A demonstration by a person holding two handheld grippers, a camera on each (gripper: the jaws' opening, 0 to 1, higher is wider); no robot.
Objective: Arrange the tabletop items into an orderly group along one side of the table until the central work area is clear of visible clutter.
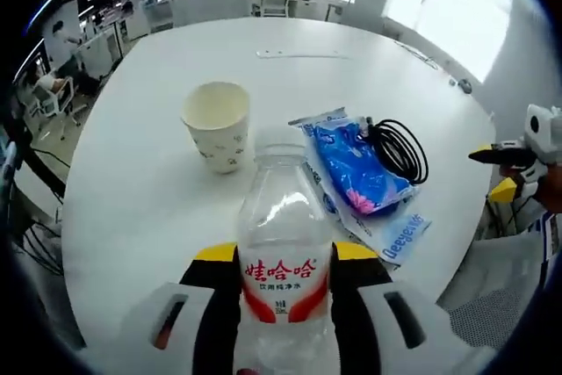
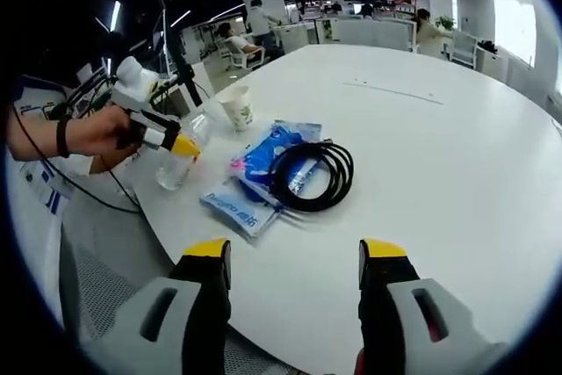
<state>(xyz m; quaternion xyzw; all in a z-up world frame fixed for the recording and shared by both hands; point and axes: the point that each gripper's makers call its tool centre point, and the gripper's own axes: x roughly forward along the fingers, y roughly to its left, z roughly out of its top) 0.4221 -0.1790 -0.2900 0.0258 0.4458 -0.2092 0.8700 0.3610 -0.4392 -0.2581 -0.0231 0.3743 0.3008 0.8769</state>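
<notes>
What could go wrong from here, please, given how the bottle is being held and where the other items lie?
The left gripper holds the water bottle low on its body, so it may tip or slip once moved. The paper cup stands close ahead and looks easy to knock over. The black cable lies coiled over the blue packet, so moving either could drag the other.

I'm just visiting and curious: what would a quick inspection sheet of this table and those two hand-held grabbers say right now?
Surface: white round table, mostly bare.
Job's things: clear water bottle with a red label; paper cup, upright; blue tissue packs lying flat.
Clutter: thin flat strip at the far side.
Grippers: left gripper shut on the water bottle; right gripper open, holding nothing, at the table edge.
Cables: black coiled cable resting on the tissue packs.
Surroundings: open office with desks, chairs, seated people, bright windows.
</notes>
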